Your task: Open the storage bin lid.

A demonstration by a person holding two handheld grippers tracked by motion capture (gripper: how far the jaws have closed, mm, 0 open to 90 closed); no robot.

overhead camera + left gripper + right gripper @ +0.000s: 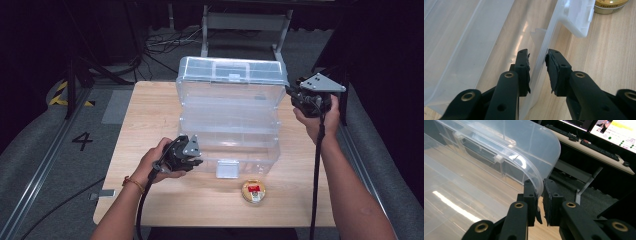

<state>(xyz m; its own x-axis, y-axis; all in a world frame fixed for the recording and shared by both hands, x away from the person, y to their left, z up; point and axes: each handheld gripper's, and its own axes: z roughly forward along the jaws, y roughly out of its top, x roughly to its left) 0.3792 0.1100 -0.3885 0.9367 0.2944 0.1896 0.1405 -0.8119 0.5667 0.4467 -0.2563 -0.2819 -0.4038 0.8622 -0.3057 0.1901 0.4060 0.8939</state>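
Two claws grip the clear box (227, 117); tin (254, 191) label unreadable.

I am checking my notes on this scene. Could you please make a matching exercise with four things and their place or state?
Things:
1. left gripper
2. right gripper
3. round tin
4. clear plastic box

Place or state:
A. lies on the wooden table in front of the box
B. jaws around the front wall of the box, near its left corner
C. stands open, with the lid up
D. jaws closed on the right edge of the raised lid

Pairs: 1-B, 2-D, 3-A, 4-C
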